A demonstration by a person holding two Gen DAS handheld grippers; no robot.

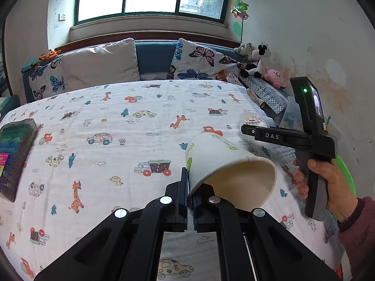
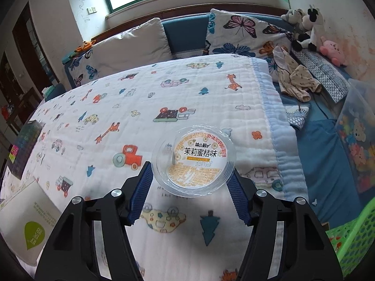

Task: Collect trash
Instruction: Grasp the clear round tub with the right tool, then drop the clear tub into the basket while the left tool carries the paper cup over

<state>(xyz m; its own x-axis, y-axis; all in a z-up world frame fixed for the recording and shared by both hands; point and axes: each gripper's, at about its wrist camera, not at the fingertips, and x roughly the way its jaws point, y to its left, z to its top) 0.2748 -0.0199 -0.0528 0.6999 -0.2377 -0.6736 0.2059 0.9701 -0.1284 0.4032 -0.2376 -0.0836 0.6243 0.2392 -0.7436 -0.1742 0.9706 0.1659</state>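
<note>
Left wrist view: the left gripper is clamped tight on the rim of a white paper cup, which tips over with its open mouth facing the camera, lifted above the cartoon-print blanket; off to the right a hand holds the right gripper, reaching toward a small clear plastic tub near the blanket's edge; a box of coloured items sits at the left. Right wrist view: the right gripper stands part open, its blue pads either side of the clear plastic tub, close but whether they press I cannot tell; the tub rests on the blanket; a green basket shows low right; the paper cup sits low left.
</note>
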